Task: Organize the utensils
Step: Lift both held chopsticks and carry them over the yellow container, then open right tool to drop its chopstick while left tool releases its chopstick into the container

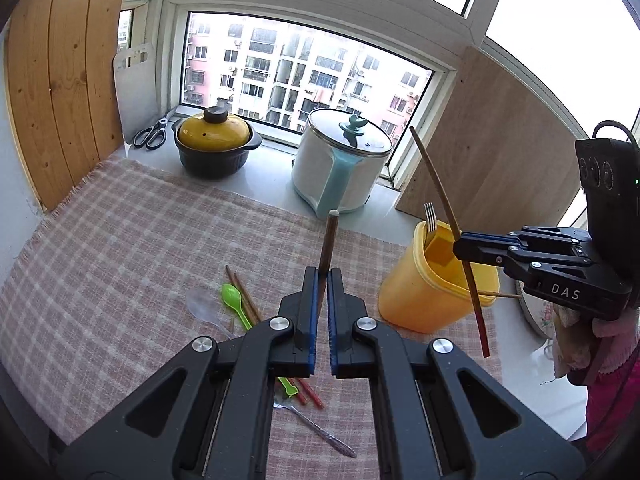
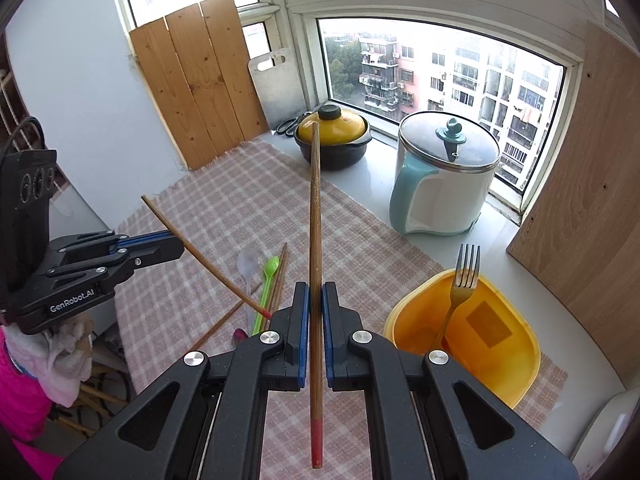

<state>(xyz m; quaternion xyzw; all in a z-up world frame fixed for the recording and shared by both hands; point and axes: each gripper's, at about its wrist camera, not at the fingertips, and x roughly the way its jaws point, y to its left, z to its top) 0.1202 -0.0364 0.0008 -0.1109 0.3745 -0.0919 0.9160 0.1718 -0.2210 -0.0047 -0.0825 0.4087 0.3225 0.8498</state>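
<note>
My left gripper [image 1: 323,276] is shut on a brown wooden chopstick [image 1: 329,240] that sticks up past its tips above the checked cloth. My right gripper [image 2: 316,290] is shut on another chopstick [image 2: 315,208], its red end toward the camera. Each gripper shows in the other's view: the right gripper [image 1: 458,247] holds its chopstick over the yellow container [image 1: 412,300], and the left gripper [image 2: 181,246] holds its own at the left. A fork [image 2: 464,276] leans inside the container [image 2: 516,376]. On the cloth lie a green spoon [image 1: 234,300], a clear spoon [image 1: 200,304], more chopsticks [image 1: 246,300] and a metal spoon [image 1: 320,428].
A yellow-lidded dark pot [image 1: 216,136] and a white and teal cooker [image 1: 340,160] stand at the window sill, with scissors [image 1: 150,134] at the back left. Wooden boards [image 1: 60,80] lean at both sides. A person's pink sleeve [image 1: 612,360] is at the right.
</note>
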